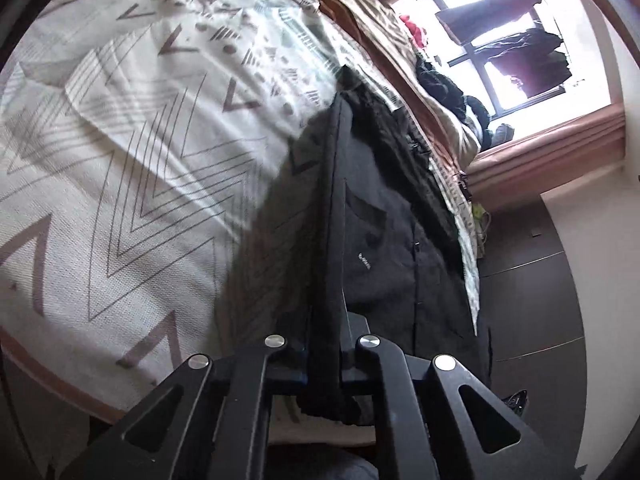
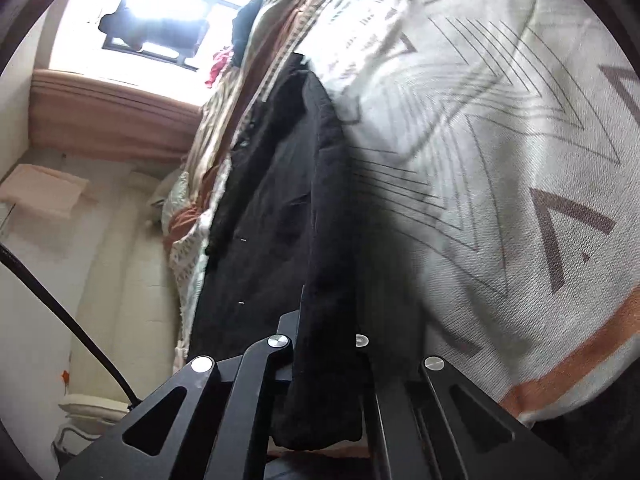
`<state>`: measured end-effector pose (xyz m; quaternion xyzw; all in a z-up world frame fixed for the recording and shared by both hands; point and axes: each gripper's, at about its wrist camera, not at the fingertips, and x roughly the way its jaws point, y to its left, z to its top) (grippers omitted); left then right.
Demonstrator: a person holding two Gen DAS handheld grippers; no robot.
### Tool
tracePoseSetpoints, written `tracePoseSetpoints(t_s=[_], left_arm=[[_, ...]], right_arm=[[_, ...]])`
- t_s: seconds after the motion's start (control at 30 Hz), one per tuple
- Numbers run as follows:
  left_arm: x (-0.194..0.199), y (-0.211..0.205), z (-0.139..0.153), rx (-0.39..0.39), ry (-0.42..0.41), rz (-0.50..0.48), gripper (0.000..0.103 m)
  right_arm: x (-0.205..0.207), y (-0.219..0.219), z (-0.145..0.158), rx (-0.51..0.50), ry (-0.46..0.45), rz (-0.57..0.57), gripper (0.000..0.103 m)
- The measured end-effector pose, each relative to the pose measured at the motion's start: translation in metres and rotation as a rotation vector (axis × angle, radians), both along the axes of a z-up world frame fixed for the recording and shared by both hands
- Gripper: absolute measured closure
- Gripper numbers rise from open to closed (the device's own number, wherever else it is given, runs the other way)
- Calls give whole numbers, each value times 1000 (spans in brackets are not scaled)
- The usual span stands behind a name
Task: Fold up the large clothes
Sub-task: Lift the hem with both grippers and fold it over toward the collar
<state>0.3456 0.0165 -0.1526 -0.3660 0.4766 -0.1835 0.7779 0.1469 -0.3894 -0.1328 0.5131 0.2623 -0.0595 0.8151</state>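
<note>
A large black garment with a small white label stretches away from my left gripper, which is shut on its edge. The cloth hangs between the jaws and rises above the white patterned bedspread. In the right wrist view the same black garment runs from my right gripper, which is shut on a thick fold of it. Both grippers hold the garment lifted over the bed, and it casts a dark shadow on the bedspread. The fingertips are hidden by cloth.
A brownish blanket and loose dark and red clothes lie along the bed's far side. A bright window with hanging clothes is beyond. Dark floor lies beside the bed. A cream padded headboard or wall and a black cable are at left.
</note>
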Motion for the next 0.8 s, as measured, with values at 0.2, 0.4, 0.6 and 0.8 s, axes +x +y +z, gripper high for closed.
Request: tracePoseSetpoints(t_s=[0.2,0.4,0.6,0.8], left_arm=[[-18,16,32,-64,-67,-8,94],[-42,35,71,-131,-144,6,94],[-76,57,114,-187,-245,20,94],[-118,78,149,-232,-336,34,94]], right_arm=[[-14,9,38,-16,-95,31,103],[-38,24,74,-29,-187,77,103],[-86,35,105,-50,-270,114,103],[-121,55,132,-80,-338,142,103]])
